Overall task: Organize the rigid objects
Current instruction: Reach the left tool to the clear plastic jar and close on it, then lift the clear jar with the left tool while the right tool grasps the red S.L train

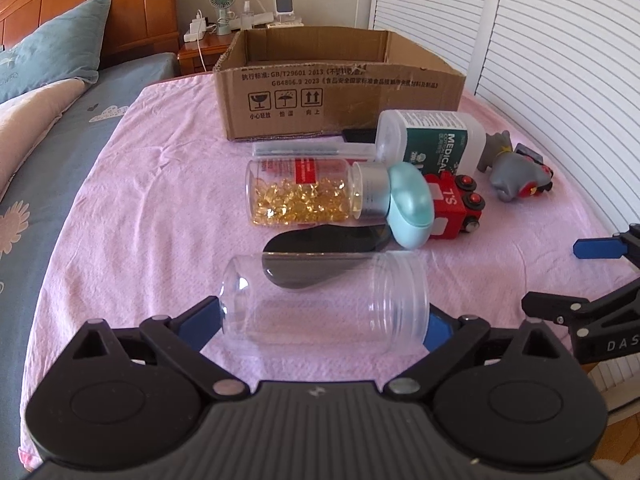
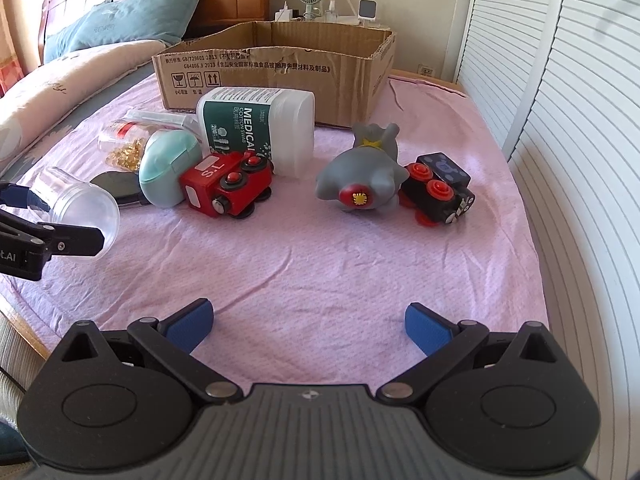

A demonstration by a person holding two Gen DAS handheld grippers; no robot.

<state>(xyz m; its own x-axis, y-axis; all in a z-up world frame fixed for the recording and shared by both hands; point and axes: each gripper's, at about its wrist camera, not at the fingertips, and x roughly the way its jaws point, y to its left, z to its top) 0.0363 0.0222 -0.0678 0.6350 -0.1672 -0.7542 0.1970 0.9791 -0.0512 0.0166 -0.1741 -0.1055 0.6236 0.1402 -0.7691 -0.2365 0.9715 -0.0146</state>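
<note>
Here the left claw holds the clear empty jar sideways at the lower centre of the frame, while the right claw gapes wide, empty, over the pink bedspread.

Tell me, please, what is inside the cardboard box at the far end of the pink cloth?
Only bare inner walls of the cardboard box show, in both views. Its front wall hides the floor, so anything lying low inside cannot be seen.
</note>
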